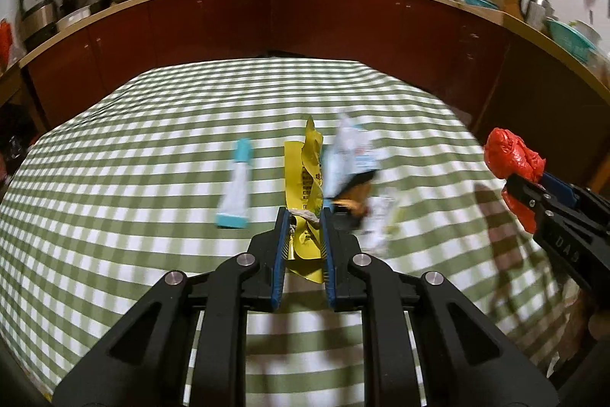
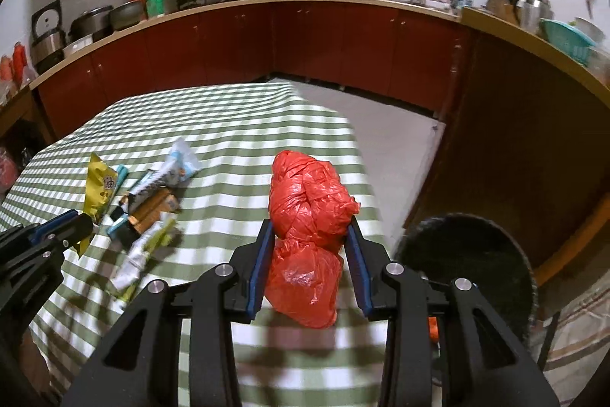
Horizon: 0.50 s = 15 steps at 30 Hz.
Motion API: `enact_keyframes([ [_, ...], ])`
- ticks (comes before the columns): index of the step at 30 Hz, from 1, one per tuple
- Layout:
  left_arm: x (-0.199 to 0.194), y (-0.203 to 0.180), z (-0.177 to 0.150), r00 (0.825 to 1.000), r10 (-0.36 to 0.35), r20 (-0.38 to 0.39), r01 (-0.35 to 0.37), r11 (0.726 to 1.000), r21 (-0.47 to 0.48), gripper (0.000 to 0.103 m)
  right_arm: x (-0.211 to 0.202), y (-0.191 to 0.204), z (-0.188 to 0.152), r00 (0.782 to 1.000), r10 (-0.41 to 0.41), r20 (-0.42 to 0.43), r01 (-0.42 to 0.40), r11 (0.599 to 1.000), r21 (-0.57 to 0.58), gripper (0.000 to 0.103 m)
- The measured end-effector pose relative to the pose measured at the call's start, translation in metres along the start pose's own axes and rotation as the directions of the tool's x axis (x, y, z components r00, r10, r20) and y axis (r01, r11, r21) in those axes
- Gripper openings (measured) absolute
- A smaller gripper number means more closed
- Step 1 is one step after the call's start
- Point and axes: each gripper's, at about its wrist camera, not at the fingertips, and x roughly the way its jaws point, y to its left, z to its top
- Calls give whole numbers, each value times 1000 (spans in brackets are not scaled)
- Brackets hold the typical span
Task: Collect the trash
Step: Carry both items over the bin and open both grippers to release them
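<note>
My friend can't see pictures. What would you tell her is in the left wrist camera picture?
The left claw pinches a crumpled yellow wrapper above a green-checked tablecloth. A small blue-capped tube lies to its left, more wrappers to its right, and at the far right the right claw grips a bunched red plastic bag. Kitchen counters curve behind.

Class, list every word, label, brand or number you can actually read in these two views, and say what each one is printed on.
"DAS": raised letters on the black body of the right tongs, seen from the left wrist.
"油": one large character on the crumpled yellow foil snack wrapper.
Small dark print on that wrapper: too blurred.
Print on the white and blue wrapper: unreadable.
</note>
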Motion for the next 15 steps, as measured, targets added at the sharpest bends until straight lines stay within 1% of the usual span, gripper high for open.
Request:
enact_keyframes([
  [6,0,-52,2,997,-71,5,71,995,69,16,-13,-45,-12,998,-66,7,65,996,59,38],
  [12,4,-113,2,989,-146,7,143,979,147,16,-19,-89,-24,991,-136,-4,136,985,109,38],
  [15,9,-137,1,986,-170,-4,168,969,179,16,-20,-108,-29,987,-159,-12,159,977,139,38],
])
